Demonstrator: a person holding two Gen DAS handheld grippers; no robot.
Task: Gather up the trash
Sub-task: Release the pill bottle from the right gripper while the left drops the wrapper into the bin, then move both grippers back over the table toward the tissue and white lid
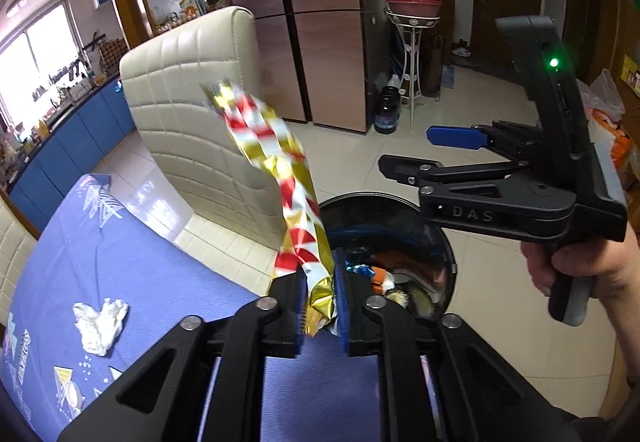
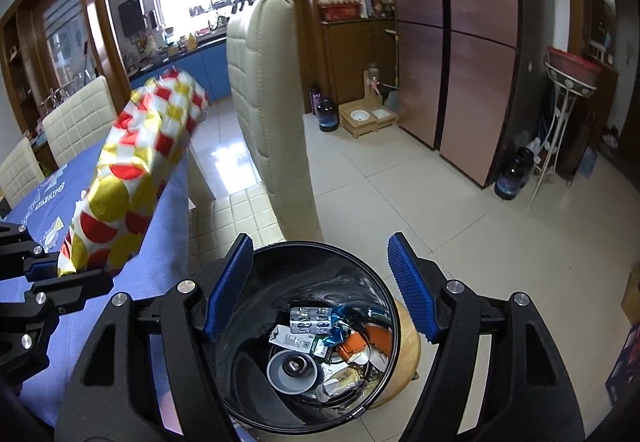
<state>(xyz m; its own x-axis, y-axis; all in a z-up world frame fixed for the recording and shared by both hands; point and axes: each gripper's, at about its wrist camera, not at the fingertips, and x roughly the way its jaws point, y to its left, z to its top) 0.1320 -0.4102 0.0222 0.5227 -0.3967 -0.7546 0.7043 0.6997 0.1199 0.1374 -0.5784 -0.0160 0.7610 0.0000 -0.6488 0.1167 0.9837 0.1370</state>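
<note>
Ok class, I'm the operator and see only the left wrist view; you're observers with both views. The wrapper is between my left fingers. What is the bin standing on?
Observer: The right wrist view shows the black bin standing on a round wooden stool.
Operator: What already lies inside?
Observer: A silver blister pack and a grey round cap, among other scraps.
Operator: Is my wrapper over the bin yet?
Observer: No. The wrapper is over the blue tablecloth, left of the rim.
</note>
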